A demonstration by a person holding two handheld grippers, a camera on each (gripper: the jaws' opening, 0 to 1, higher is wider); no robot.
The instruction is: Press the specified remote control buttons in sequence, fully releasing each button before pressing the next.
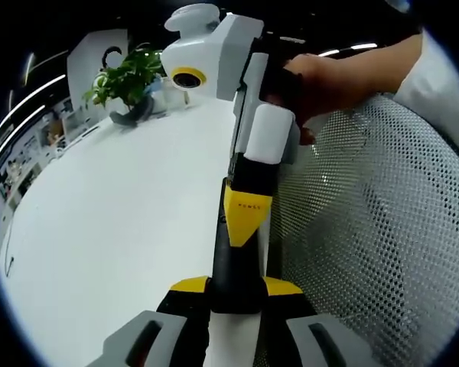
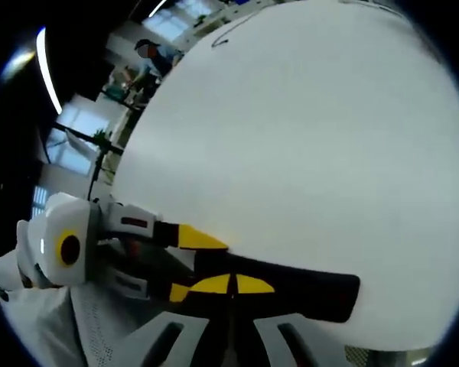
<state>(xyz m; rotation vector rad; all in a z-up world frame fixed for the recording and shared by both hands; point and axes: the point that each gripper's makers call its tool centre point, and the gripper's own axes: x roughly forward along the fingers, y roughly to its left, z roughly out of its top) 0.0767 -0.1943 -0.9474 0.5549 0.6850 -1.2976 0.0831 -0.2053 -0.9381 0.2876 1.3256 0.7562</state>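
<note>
Holding the remote [image 1: 234, 264] in the left gripper [image 1: 236, 284]: its yellow pads sit on either side of the black body, clamped on it, at bottom centre of the left gripper view. The right gripper [image 1: 247, 218] comes down from the top of the frame with a hand [image 1: 321, 76] on it. Its jaws are together in one yellow wedge, tip on the remote's face. I judge this to be a press in hand.

To do it well:
- push straight down with the closed tip, no sliding
- keep the left clamp firm so the remote doesn't pivot
- lift fully clear before the next button

I can't make out the buttons, so I can't confirm which one is under the tip.

Left gripper view adds a plant [image 1: 126, 80] at upper left and a mesh chair back [image 1: 382, 229] at right. Right gripper view shows the remote's free end [image 2: 325, 294] running toward lower right over the white table [image 2: 306, 138], and the left gripper [image 2: 190, 264] at lower left.
</note>
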